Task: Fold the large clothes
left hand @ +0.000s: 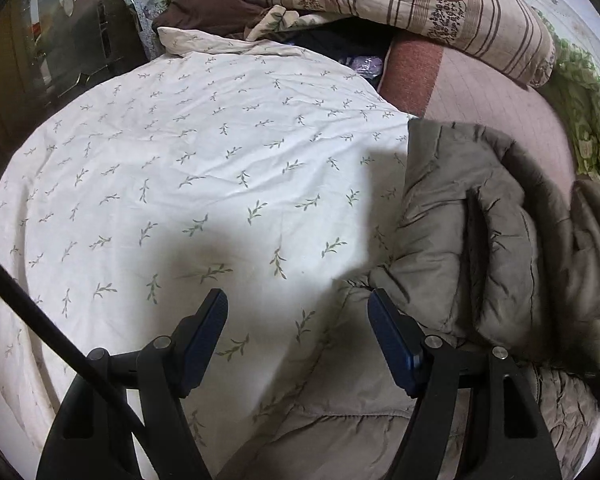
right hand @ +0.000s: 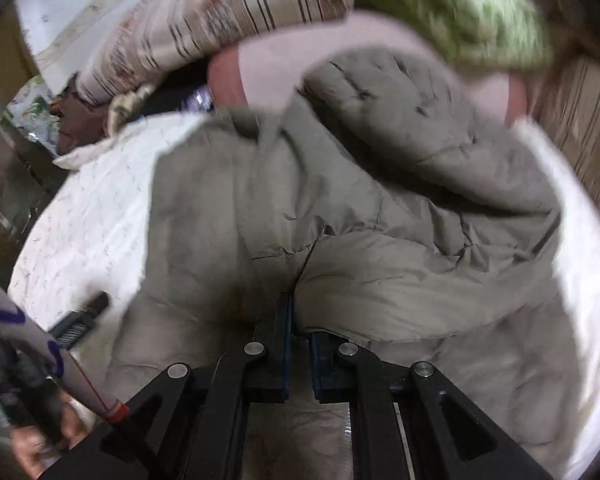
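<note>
Cream cotton quilt (left hand: 204, 168), sprigged with small green leaves, spread over the bed and filling the left and centre of the left wrist view. Left tool (left hand: 298, 316) angled steeply down over the quilt's near part, jaws spread wide, nothing between the blue pads (left hand: 208, 336); right-hand pad just beside the edge of the jacket, contact not discernible. Black cable (left hand: 40, 316) crossing the lower left corner. Grey-brown padded jacket (left hand: 480, 232) heaped at the right of the quilt, partly on it, with a mauve blanket (left hand: 500, 112) behind. Striped floral pillow (left hand: 420, 4) along the far edge, above a dark brown cloth (left hand: 212, 4); green-patterned bedding (left hand: 588, 112) at far right.

Right wrist view, strongly blurred. At lower left, a hand (right hand: 40, 440) gripping the left tool's handle, with a white sleeve (right hand: 28, 332) above it. Jacket (right hand: 340, 208) filling the centre, bunched in thick folds over the quilt (right hand: 84, 216). Right tool (right hand: 298, 320) pitched steeply down, jaws pressed together and pinching a fold of the jacket near its lower edge. Pillow (right hand: 220, 20) at upper left, green bedding (right hand: 460, 12) at upper right.
</note>
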Demonstrator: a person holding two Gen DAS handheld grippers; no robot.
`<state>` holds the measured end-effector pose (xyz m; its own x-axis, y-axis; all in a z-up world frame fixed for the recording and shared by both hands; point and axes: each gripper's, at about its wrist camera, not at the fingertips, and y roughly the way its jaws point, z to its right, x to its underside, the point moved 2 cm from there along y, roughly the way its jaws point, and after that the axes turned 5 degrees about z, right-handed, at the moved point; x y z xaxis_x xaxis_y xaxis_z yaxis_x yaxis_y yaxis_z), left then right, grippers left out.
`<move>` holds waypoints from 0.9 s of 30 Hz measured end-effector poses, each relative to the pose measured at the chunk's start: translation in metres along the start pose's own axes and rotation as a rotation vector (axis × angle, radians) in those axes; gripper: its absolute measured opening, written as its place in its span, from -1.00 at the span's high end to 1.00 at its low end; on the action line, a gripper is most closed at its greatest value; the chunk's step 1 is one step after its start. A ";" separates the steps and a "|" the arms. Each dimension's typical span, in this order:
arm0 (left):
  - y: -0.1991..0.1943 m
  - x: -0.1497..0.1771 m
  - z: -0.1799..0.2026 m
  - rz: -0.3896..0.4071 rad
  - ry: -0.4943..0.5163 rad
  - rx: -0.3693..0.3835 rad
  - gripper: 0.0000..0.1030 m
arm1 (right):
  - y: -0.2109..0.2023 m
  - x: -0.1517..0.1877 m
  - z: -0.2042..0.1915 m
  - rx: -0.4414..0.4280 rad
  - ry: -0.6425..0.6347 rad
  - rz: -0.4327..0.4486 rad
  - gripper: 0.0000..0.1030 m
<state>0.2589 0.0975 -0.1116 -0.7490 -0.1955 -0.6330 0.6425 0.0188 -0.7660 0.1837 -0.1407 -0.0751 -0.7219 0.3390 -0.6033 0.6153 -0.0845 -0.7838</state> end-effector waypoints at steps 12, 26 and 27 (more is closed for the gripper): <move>0.002 0.001 0.003 -0.005 0.019 -0.003 -0.39 | -0.028 0.006 -0.001 0.006 -0.121 -0.004 -0.28; -0.001 0.000 0.008 0.007 0.040 -0.011 -0.39 | 0.066 -0.097 0.063 0.292 -0.001 0.031 -0.27; -0.001 -0.001 0.009 0.005 0.041 -0.006 -0.39 | 0.079 -0.084 0.063 0.247 0.012 -0.022 -0.27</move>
<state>0.2602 0.0890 -0.1094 -0.7518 -0.1552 -0.6409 0.6454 0.0258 -0.7634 0.2730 -0.2349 -0.0953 -0.7298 0.3540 -0.5849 0.5020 -0.3033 -0.8099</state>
